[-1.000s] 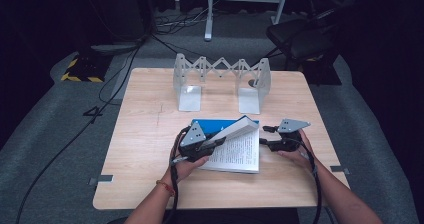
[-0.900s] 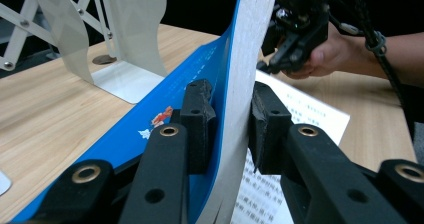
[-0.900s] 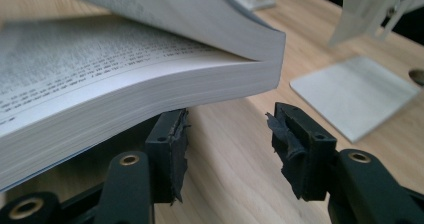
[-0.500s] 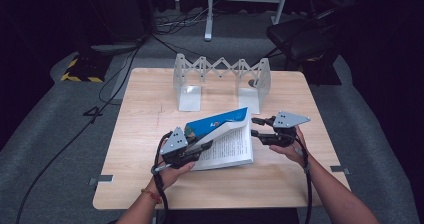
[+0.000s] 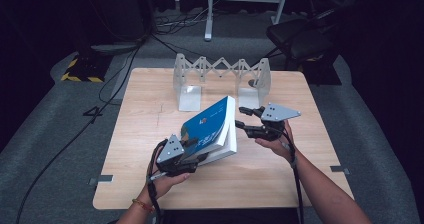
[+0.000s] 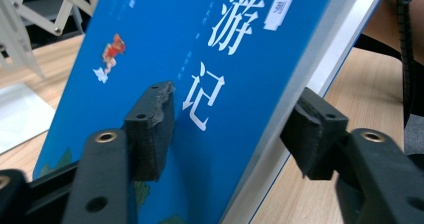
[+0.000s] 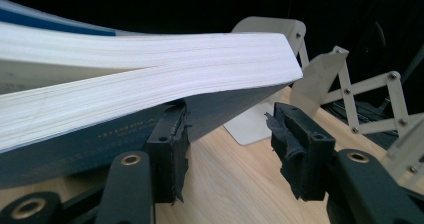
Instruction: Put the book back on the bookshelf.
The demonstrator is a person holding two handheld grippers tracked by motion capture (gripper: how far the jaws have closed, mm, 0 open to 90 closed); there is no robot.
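A thick book with a blue cover (image 5: pixel 210 126) stands tilted on the wooden table (image 5: pixel 145 109), its near lower corner down and its far end raised. My left gripper (image 5: pixel 196 150) is shut on that lower corner. In the left gripper view one pad presses the blue cover (image 6: pixel 200 59) and the other the back, with the gripper (image 6: pixel 230 129) astride it. My right gripper (image 5: pixel 238 117) stands open just right of the book's white page edge (image 7: pixel 150 74). Its left pad (image 7: pixel 170 144) lies close under the lower cover, and nothing is between the gripper's (image 7: pixel 227 134) pads.
A white folding metal book rack (image 5: pixel 220 71) with flat end plates stands at the back middle of the table. A dark chair (image 5: pixel 300 39) and cables (image 5: pixel 115 79) lie on the grey floor beyond it.
The book has gone from lying nearly flat to standing tilted with its far end raised. My left gripper drew back towards the near edge with it. The right gripper shifted slightly farther back.
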